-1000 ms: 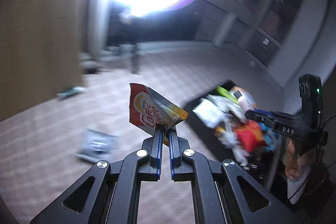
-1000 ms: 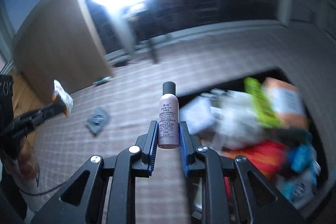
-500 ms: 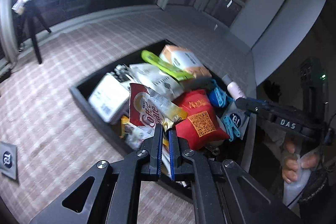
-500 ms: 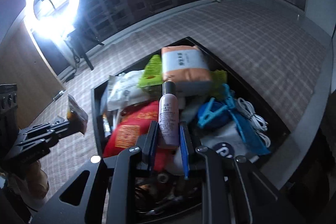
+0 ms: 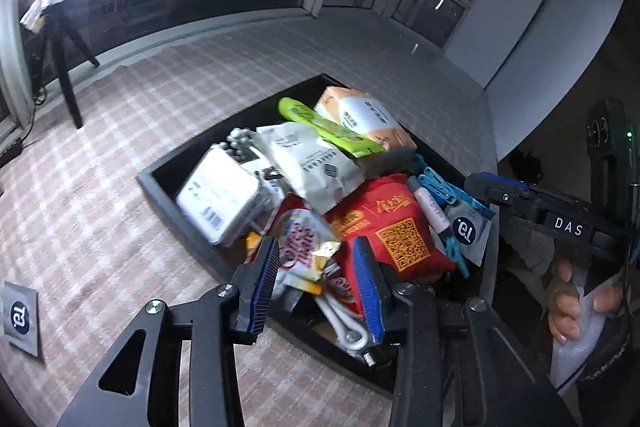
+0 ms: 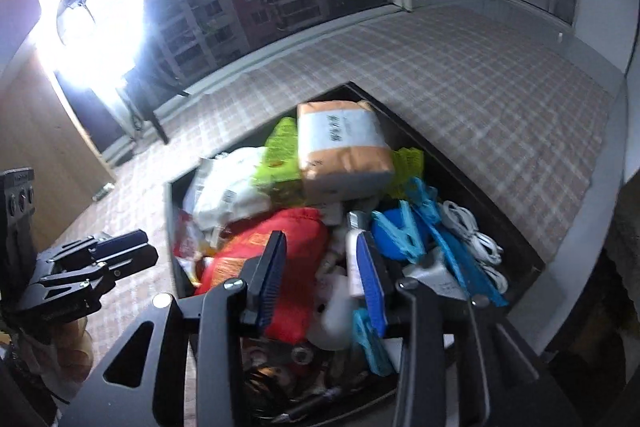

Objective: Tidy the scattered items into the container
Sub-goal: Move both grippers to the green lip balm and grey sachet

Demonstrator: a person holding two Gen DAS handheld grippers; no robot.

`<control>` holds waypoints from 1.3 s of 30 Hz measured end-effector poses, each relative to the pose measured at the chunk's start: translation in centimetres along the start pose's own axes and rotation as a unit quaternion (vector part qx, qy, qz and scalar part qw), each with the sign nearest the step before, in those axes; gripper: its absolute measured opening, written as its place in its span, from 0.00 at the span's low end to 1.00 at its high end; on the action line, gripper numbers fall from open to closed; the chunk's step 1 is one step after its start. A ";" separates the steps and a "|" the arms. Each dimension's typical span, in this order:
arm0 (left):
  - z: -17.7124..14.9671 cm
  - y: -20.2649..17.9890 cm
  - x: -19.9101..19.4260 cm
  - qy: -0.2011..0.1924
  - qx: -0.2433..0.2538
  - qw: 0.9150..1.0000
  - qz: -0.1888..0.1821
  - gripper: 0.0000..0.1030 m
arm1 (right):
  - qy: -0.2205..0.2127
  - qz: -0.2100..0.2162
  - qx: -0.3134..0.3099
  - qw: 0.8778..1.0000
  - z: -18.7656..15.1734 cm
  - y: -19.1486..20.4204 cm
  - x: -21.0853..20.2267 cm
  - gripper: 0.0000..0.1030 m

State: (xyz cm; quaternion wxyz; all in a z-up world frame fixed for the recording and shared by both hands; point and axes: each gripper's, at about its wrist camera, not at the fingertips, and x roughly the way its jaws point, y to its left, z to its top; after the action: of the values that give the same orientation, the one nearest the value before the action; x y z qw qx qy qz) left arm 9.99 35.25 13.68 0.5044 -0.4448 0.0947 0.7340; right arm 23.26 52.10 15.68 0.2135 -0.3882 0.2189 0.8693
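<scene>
Both tools hung over the heaped black tray [image 5: 160, 183], jaws opening. Left tool [image 5: 316, 287] let a creamer sachet [image 5: 306, 247] drop, pads off it; right tool [image 6: 320, 279] freed a small bottle [image 6: 354, 259] beside the red bag [image 6: 276, 251]. Most items sat in the tray; one grey sachet [image 5: 20, 311] lay on the bench, well apart from the tray.

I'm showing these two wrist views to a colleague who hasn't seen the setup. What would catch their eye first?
Probably the black tray on the checked tablecloth, heaped with packets, with a red pouch bearing a QR code in front and an orange-and-white pack on top at the back. Next, the glaring ring light at upper left by the dark windows. One grey sachet lies outside the tray at the far left.
</scene>
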 end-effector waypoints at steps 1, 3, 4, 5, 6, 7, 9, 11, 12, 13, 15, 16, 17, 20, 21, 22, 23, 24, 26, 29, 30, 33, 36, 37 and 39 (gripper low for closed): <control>-0.2 0.5 -0.6 -0.005 0.000 1.000 0.010 0.35 | -0.002 0.005 -0.004 1.000 0.2 0.5 -0.1 0.35; -0.7 2.1 -2.0 -0.014 -0.007 1.000 0.021 0.35 | -0.006 0.014 -0.019 1.000 0.6 1.8 -0.3 0.35; -0.8 2.9 -2.5 -0.019 -0.014 0.999 0.031 0.35 | -0.009 0.024 -0.033 0.999 1.0 3.0 -0.3 0.35; -1.0 4.0 -3.0 -0.024 -0.023 0.998 0.044 0.35 | -0.009 0.030 -0.039 0.999 1.1 3.8 -0.2 0.35; -1.2 5.3 -3.7 -0.028 -0.033 0.998 0.055 0.35 | -0.009 0.040 -0.052 0.998 1.6 5.0 0.0 0.35; -1.5 6.6 -4.3 -0.031 -0.043 0.997 0.062 0.35 | -0.009 0.047 -0.061 0.997 1.7 6.1 0.2 0.35; -2.0 9.6 -5.2 -0.037 -0.072 0.993 0.081 0.35 | -0.002 0.068 -0.089 0.994 2.5 9.2 1.2 0.35; -2.9 12.9 -6.5 -0.046 -0.103 0.988 0.101 0.35 | 0.006 0.080 -0.110 0.991 3.0 11.7 2.3 0.35; -3.4 14.5 -7.2 -0.049 -0.118 0.985 0.112 0.35 | 0.012 0.091 -0.125 0.988 3.2 13.5 3.0 0.38; -4.0 16.0 -7.9 -0.050 -0.132 0.982 0.125 0.35 | 0.017 0.100 -0.137 0.985 3.2 15.0 3.6 0.46; -5.6 19.3 -9.2 -0.051 -0.163 0.974 0.148 0.36 | 0.030 0.119 -0.168 0.978 3.4 18.9 5.3 0.59; -6.5 20.7 -9.7 -0.051 -0.177 0.970 0.157 0.38 | 0.035 0.131 -0.180 0.974 3.5 20.7 6.1 0.61; -7.2 21.9 -10.1 -0.050 -0.189 0.967 0.165 0.38 | 0.042 0.142 -0.192 0.970 3.5 22.5 7.0 0.62; -9.3 24.6 -11.5 -0.054 -0.213 0.958 0.186 0.38 | 0.072 0.167 -0.221 0.958 3.8 28.3 10.0 0.63; -9.8 25.3 -11.9 -0.055 -0.221 0.956 0.187 0.39 | 0.077 0.170 -0.231 0.955 3.7 30.4 10.9 0.63; -10.4 26.1 -12.4 -0.058 -0.231 0.953 0.189 0.39 | 0.078 0.173 -0.238 0.953 3.6 31.7 11.5 0.64; -10.9 26.8 -12.8 -0.060 -0.240 0.950 0.189 0.39 | 0.079 0.175 -0.249 0.949 3.5 33.7 12.5 0.64; -11.4 27.4 -13.1 -0.063 -0.248 0.948 0.190 0.40 | 0.079 0.175 -0.259 0.947 3.2 36.0 13.7 0.66; -12.1 28.4 -13.7 -0.069 -0.262 0.944 0.190 0.40 | 0.084 0.170 -0.271 0.944 2.6 39.7 16.0 0.67; -13.0 29.7 -14.3 -0.079 -0.279 0.938 0.190 0.40 | 0.093 0.168 -0.283 0.940 1.9 43.5 18.7 0.67; -13.2 30.0 -14.4 -0.081 -0.283 0.937 0.189 0.40 | 0.091 0.159 -0.290 0.939 1.5 44.9 19.8 0.67; -13.9 30.9 -14.5 -0.081 -0.293 0.935 0.184 0.40 | 0.093 0.144 -0.303 0.938 0.7 47.6 22.7 0.67; -14.5 31.9 -14.5 -0.084 -0.305 0.932 0.176 0.40 | 0.102 0.137 -0.299 0.939 0.4 49.0 25.2 0.67; -14.6 32.3 -14.5 -0.085 -0.308 0.931 0.175 0.40 | 0.102 0.132 -0.299 0.939 0.3 49.3 25.8 0.67; -14.5 32.9 -14.3 -0.085 -0.312 0.931 0.172 0.40 | 0.103 0.123 -0.296 0.942 0.2 49.8 27.0 0.67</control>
State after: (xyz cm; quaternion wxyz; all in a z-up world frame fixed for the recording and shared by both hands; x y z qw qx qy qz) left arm -7.71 1.75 5.62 0.2123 -0.4923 -0.1067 0.8374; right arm -20.25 17.15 5.76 -0.0432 -0.4914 0.0190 0.8696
